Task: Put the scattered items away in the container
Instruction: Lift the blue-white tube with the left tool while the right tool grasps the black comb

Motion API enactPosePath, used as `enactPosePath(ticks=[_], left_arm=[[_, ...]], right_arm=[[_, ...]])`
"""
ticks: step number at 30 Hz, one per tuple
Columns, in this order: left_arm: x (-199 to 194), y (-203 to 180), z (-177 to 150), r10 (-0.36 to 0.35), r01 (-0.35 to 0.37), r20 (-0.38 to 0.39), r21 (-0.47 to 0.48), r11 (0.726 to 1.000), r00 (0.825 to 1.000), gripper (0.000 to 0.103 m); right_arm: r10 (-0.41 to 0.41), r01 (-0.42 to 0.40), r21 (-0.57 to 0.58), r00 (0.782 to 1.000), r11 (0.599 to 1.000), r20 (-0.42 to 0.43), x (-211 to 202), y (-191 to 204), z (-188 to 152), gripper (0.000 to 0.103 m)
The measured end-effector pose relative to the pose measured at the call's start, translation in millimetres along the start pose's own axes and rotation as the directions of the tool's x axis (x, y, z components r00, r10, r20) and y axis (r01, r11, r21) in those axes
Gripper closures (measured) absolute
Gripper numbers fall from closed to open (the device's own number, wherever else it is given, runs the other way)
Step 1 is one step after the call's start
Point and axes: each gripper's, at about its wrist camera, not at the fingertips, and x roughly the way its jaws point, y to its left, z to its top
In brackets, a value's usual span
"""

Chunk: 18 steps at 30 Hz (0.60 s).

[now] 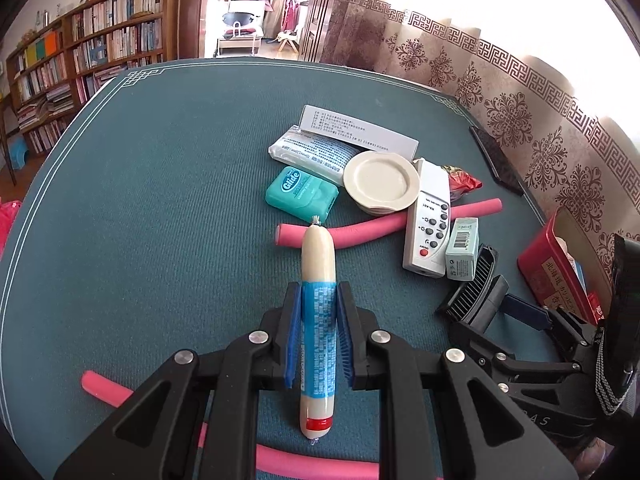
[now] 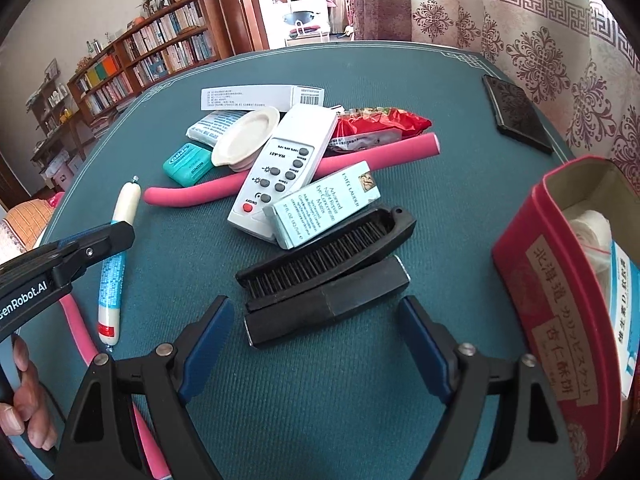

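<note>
My left gripper (image 1: 319, 294) is shut on a sausage stick (image 1: 318, 264) with a blue label, its blue pads pressed against both sides. From the right wrist view the same sausage (image 2: 116, 256) hangs at the left in that gripper (image 2: 120, 236). My right gripper (image 2: 316, 312) stands open, its fingers either side of the near end of a black folding brush (image 2: 324, 272) without touching it. The red tin container (image 2: 552, 300) stands open at the right with white packets inside. In the left wrist view the right gripper (image 1: 500, 300) sits by the brush (image 1: 472, 292) and the tin (image 1: 556, 264).
A pile lies mid-table: white remote (image 2: 284, 168), pale blue carton (image 2: 324, 208), pink foam rollers (image 2: 288, 176), small dish (image 2: 244, 136), teal floss box (image 2: 186, 162), tissue pack (image 2: 208, 124), red snack bag (image 2: 380, 124), long white box (image 2: 260, 98). A black square (image 2: 516, 108) lies far right. A hand (image 2: 24, 396) shows bottom left.
</note>
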Motion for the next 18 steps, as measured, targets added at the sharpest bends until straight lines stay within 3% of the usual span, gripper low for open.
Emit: enactPosePath(ticks=[10,18], left_arm=[[-0.3,-7.0,-1.6,-0.024,0.024,-0.004,0.018,1.000,1.000,0.084],[-0.3,-9.7,-2.6,-0.039,0.039,-0.005,0.020,0.999,0.999,0.084]], right_arm=[[-0.124,0.124,-0.006,0.992,0.992,-0.015,-13.6,-28.0,-24.4,0.017],[-0.135,0.136,0.019,0.991,0.991,-0.015,-15.5,-36.7,-25.9,0.017]])
